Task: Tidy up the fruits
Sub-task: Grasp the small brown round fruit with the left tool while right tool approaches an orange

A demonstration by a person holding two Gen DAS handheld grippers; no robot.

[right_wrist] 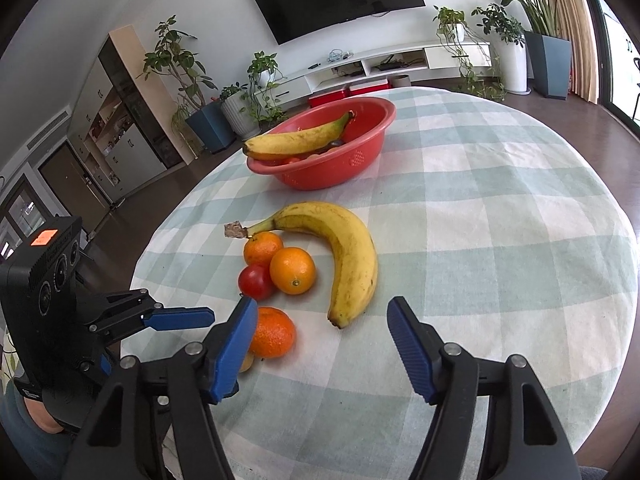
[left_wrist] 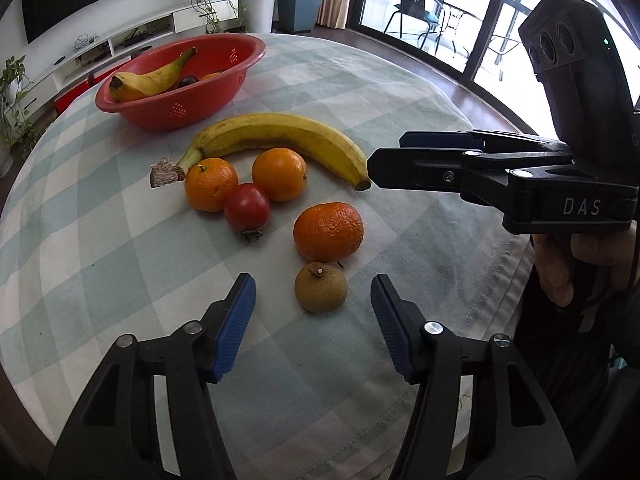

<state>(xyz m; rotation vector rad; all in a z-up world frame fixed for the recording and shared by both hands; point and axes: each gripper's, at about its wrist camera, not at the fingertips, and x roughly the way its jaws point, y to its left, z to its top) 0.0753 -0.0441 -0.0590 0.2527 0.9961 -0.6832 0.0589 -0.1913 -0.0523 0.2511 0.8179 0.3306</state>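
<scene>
A small brown fruit [left_wrist: 321,288] lies on the checked tablecloth between the fingertips of my left gripper [left_wrist: 312,282], which is open; neither pad touches it. Just beyond it sit a bumpy mandarin [left_wrist: 328,232], a red fruit [left_wrist: 246,208], two oranges [left_wrist: 211,184] [left_wrist: 279,174] and a long banana [left_wrist: 280,136]. My right gripper [right_wrist: 320,306] is open, low over the cloth, with the banana's [right_wrist: 344,256] near tip between its fingers and untouched. It also shows from the side as the right gripper [left_wrist: 386,154]. A left gripper pad [right_wrist: 180,317] shows in the right wrist view.
A red perforated basket [left_wrist: 180,112] stands at the far side of the round table [right_wrist: 500,240], holding another banana [left_wrist: 152,80] and some small fruit. A hand [left_wrist: 560,264] grips the right tool at the table's edge. Beyond are plants, a TV cabinet and a glass door.
</scene>
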